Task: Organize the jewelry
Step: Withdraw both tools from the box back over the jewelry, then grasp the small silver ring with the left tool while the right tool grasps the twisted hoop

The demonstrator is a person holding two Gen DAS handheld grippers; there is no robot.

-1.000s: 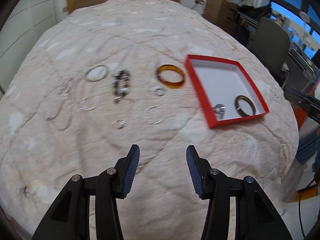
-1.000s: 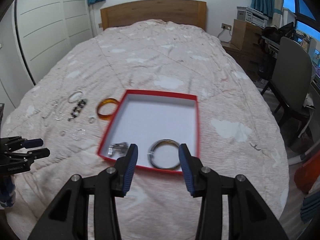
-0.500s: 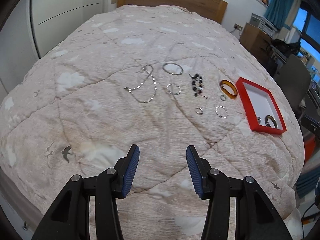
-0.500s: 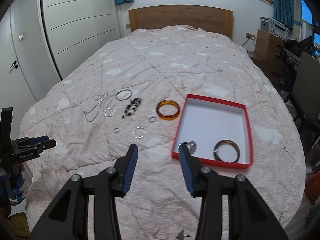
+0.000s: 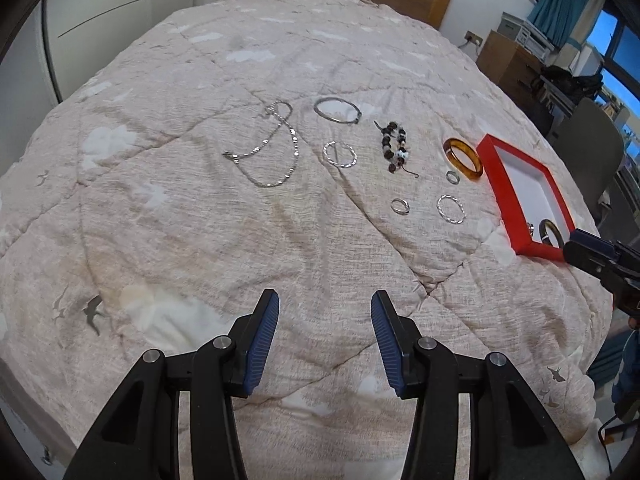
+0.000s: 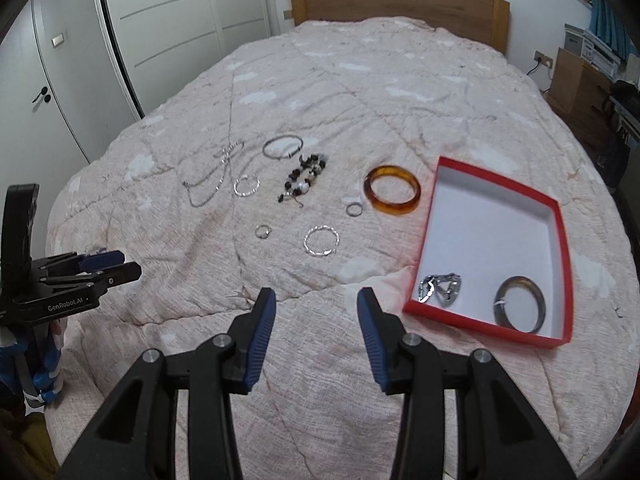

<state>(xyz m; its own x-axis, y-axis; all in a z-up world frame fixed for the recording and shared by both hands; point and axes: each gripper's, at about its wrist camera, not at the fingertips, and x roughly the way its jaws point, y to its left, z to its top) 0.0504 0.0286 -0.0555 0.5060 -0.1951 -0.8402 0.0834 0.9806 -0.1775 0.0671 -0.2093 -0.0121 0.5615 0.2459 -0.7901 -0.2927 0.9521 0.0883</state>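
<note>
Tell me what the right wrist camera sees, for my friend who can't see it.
The open right gripper hovers over a pink quilted bed with jewelry laid out. A red box holds a dark bangle and a silver piece; an amber bangle lies beside it.

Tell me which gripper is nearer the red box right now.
Right. The right gripper hangs open beside the near-left corner of the red box. The left gripper, also open, sits across the quilt, beyond the loose jewelry from the box.
</note>
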